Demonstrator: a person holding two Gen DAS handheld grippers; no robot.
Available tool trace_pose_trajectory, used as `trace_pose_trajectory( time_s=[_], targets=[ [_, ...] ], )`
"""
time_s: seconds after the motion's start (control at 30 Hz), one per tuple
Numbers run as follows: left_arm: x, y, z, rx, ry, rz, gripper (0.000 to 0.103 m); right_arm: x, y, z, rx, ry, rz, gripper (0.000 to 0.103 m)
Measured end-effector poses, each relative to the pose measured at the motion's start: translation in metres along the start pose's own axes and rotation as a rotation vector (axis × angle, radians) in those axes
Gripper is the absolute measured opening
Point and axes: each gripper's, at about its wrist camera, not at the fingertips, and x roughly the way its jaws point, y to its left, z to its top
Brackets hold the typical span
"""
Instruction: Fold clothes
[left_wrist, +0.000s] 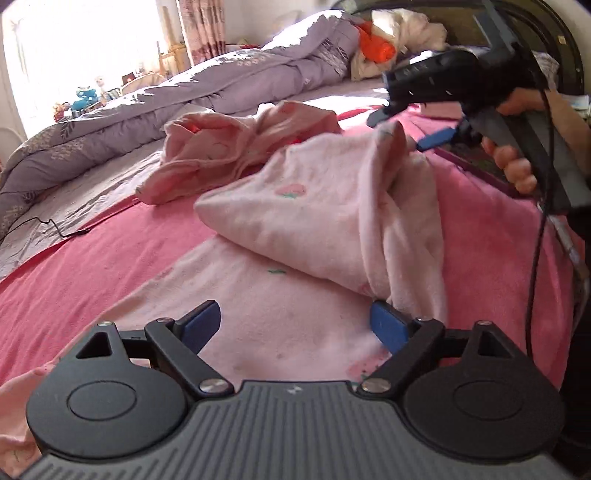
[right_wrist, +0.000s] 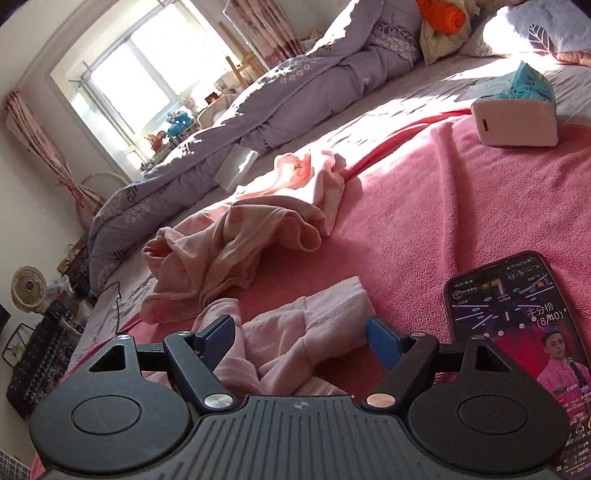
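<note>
Lying spread over pink blanket, pale pink printed garment, one part folded back over the rest, fold ridge running from centre toward 3 o'clock in left wrist view. Left gripper at 6 o'clock, blue-padded fingers spread wide, hovering just above flat lower part of garment, right pad touching or just beside hanging fold; cannot tell which. Right gripper at 2 o'clock in same view, held in person's hand, blue tips at raised corner of garment; cannot tell from there whether pinching.

Seen from right wrist view: right gripper fingers spread apart, bunched pale pink cloth lying between and below them, left pad touching it. Crumpled salmon-pink garment beyond, at 11 o'clock, well apart from grippers. Smartphone with lit screen at 3 o'clock, flat on blanket just beside right finger. White tissue box at 1 o'clock, far back. Lilac duvet bundled along far side, 12 o'clock; orange item on top of it.
</note>
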Motion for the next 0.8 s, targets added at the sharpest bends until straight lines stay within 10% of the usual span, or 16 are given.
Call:
trace_pose_trajectory(
  time_s=[0.1,0.17,0.43,0.8],
  targets=[
    [-0.002,-0.003,-0.009,0.0,-0.021,0.005,0.088,0.009,0.003,0.003,-0.003,0.017,-0.032,0.057],
    [0.0,0.008,-0.01,-0.068,-0.002,-0.039,0.088,0.015,0.0,0.006,0.038,0.04,-0.051,0.022],
    [-0.019,0.037,-0.025,-0.196,-0.011,-0.086,0.091,-0.019,0.017,0.018,0.011,-0.018,-0.006,0.011],
    [-0.07,0.118,-0.073,-0.458,-0.021,0.074,0.092,-0.087,0.123,0.032,-0.211,-0.167,0.229,0.018]
  ],
)
